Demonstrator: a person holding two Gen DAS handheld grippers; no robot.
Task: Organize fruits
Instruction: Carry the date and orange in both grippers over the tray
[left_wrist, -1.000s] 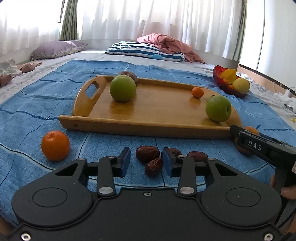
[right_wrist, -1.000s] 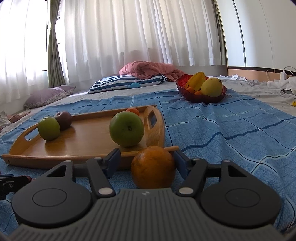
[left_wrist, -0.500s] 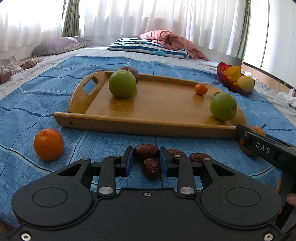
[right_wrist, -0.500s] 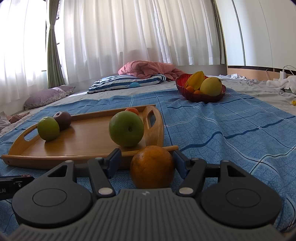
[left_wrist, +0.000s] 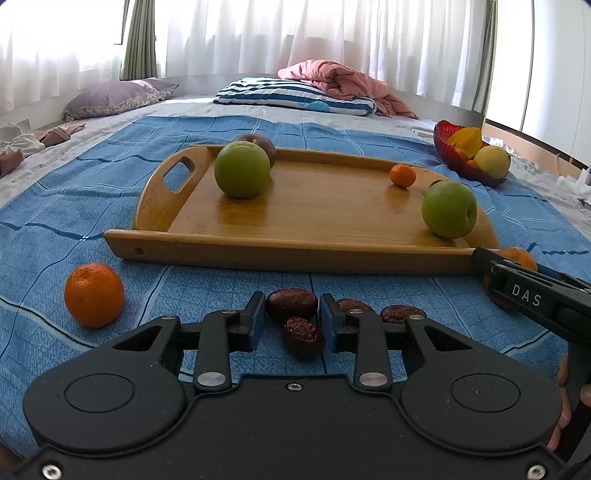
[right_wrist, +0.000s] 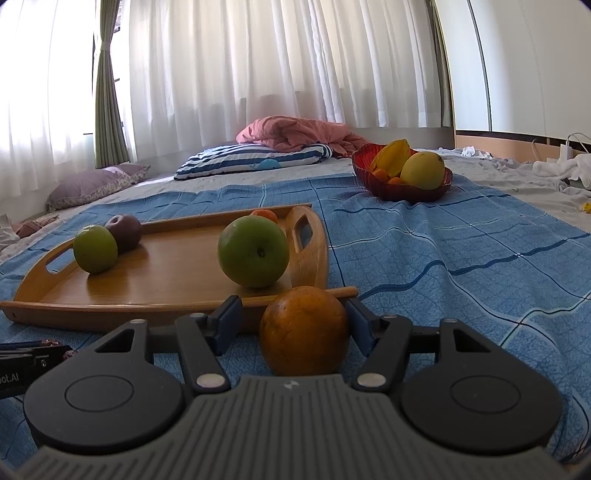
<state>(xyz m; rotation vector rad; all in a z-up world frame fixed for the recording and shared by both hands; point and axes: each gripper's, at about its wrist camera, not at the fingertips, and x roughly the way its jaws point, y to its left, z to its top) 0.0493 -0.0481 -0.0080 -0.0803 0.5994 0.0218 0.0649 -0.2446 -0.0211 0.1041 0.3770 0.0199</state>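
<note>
Through the left wrist camera, the left tongs (left_wrist: 291, 317) sit low over the blue blanket (left_wrist: 55, 206) on the bed, their blue-padded jaws parted with a gap on either side of the dried red dates (left_wrist: 301, 334) lying between them. One date (left_wrist: 291, 302) lies just past the fingertips, and two more rest to the right. An orange (left_wrist: 94, 294) sits alone on the blanket to the left. Beyond stands the wooden tray (left_wrist: 258, 254), carrying a green apple (left_wrist: 242, 170) with a dark plum (left_wrist: 264, 142) touching behind it, a small tangerine (left_wrist: 402, 175), and a second green apple (left_wrist: 448, 209) near the right end. The red fruit bowl (left_wrist: 448, 155) stands farther off to the right.

Through the right wrist camera, the right tongs (right_wrist: 293, 319) are spread wide around a dull orange fruit (right_wrist: 303, 330) resting on the blanket just beside the tray's near edge (right_wrist: 110, 308). The right pad touches its side; the left pad stands clear, so nothing is gripped. The near green apple (right_wrist: 253, 251) sits right behind it on the tray.
</note>
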